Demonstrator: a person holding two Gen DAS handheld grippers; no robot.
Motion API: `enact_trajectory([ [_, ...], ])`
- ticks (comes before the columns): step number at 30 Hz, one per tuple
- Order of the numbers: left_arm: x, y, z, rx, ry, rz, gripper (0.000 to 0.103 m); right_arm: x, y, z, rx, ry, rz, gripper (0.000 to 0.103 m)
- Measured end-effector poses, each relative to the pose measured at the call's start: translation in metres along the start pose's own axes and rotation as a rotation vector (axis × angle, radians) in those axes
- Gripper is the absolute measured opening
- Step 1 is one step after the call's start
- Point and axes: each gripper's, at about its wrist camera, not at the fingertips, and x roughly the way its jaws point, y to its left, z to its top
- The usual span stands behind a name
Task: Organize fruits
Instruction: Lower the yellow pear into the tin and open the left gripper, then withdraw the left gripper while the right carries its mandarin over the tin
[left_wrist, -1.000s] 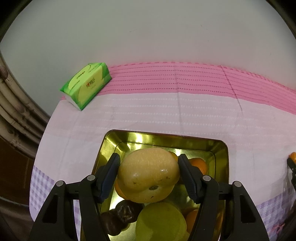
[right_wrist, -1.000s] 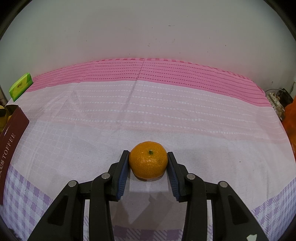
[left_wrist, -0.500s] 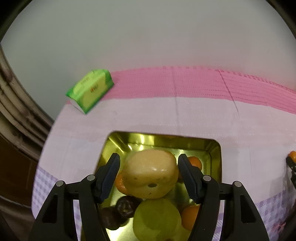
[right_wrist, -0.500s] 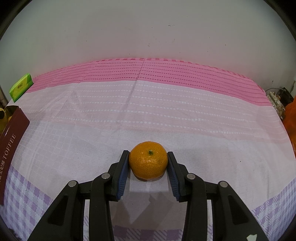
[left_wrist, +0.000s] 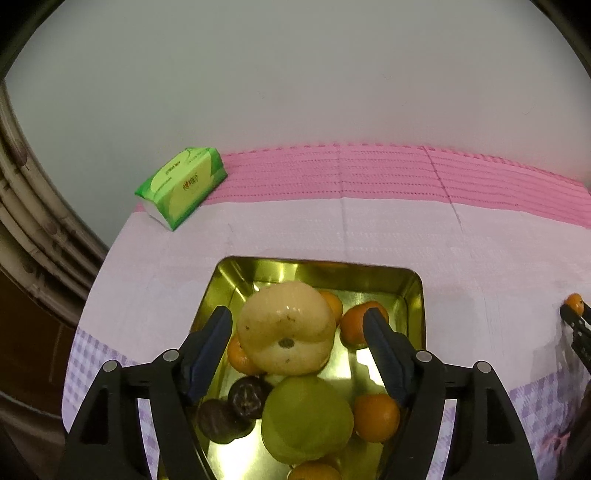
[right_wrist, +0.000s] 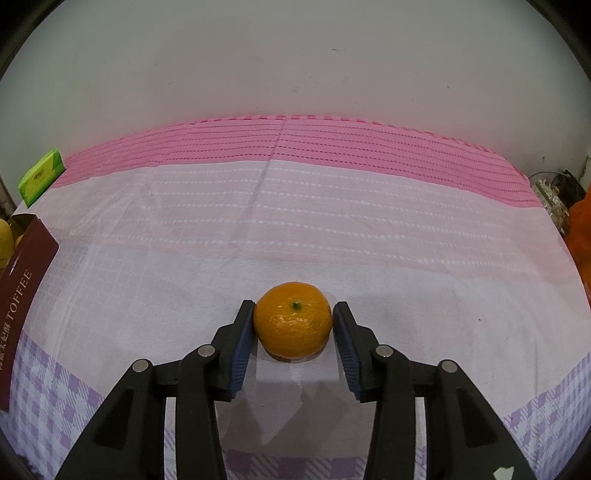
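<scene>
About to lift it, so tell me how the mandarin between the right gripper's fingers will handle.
The mandarin looks round and sits loose on the tablecloth, so it may roll if nudged. Its dimpled peel probably grips well against the ribbed pads. It looks soft-skinned, so a hard squeeze from the right gripper might bruise it.

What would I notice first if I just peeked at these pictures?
Probably the shiny gold tin piled with fruit, a big yellow pear on top between the open left tongs. Then the lone tangerine on the pink cloth, between the right tongs.
</scene>
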Motion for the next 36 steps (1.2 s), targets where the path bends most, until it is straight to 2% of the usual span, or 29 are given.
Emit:
enact_trajectory([
  [3, -0.003, -0.001, -0.004, 0.007, -0.004, 0.011, 0.074, 0.001, 0.000, 0.001, -0.003, 0.000, -0.001, 0.040],
  [11, -0.016, -0.004, -0.016, -0.002, -0.019, -0.027, 0.074, 0.001, 0.000, 0.002, 0.001, 0.008, -0.003, 0.042],
  [27, -0.005, -0.004, -0.029, -0.004, 0.025, -0.039, 0.075, 0.000, -0.004, 0.003, 0.015, 0.042, 0.006, 0.043],
  [36, 0.000, 0.003, -0.031, -0.017, 0.044, -0.038, 0.079, 0.001, 0.001, 0.005, 0.008, 0.054, -0.008, 0.037],
])
